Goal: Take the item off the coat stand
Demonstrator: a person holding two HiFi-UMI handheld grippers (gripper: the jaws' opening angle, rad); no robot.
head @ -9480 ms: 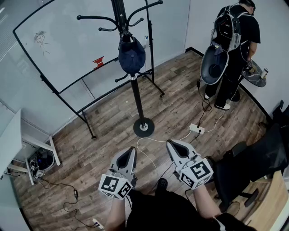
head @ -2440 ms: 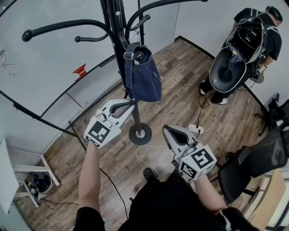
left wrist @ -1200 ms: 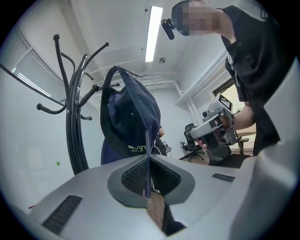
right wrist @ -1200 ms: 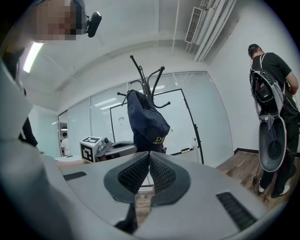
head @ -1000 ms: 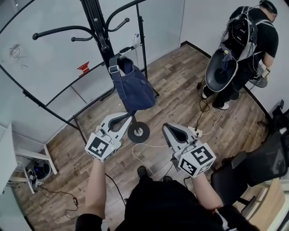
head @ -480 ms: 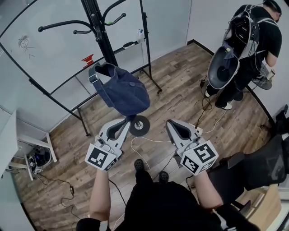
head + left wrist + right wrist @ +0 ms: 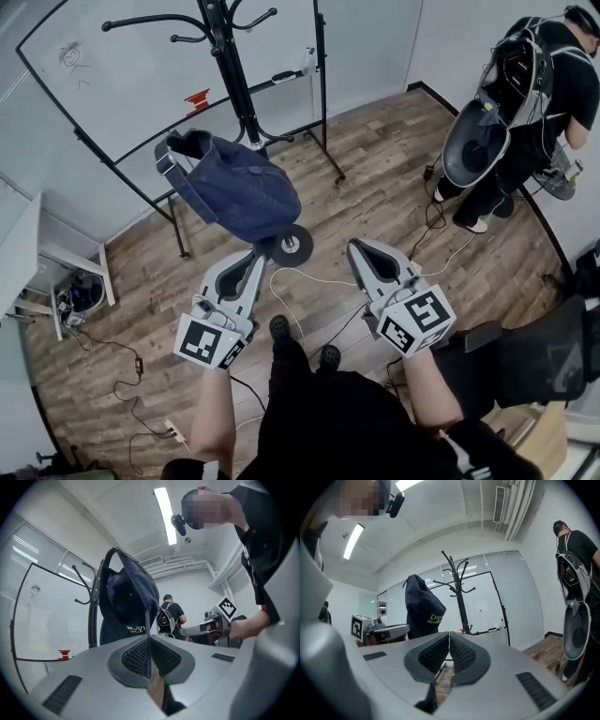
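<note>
Near 1 coat stand [image 7: 228, 56]: L hand-held gripper [image 7: 253, 257] grips 1 bag [image 7: 234, 192], R hand-held gripper [image 7: 357, 247] clenched empty.

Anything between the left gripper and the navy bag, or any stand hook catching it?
Nothing visible. The left gripper is shut on a thin fold of the navy bag, which hangs apart from the coat stand and its hooks.

Bright, even light — fisheye-warped edges, sharp

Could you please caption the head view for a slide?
Left gripper, shut on a navy bag, holds it off the coat stand; right gripper shut, empty.
</note>
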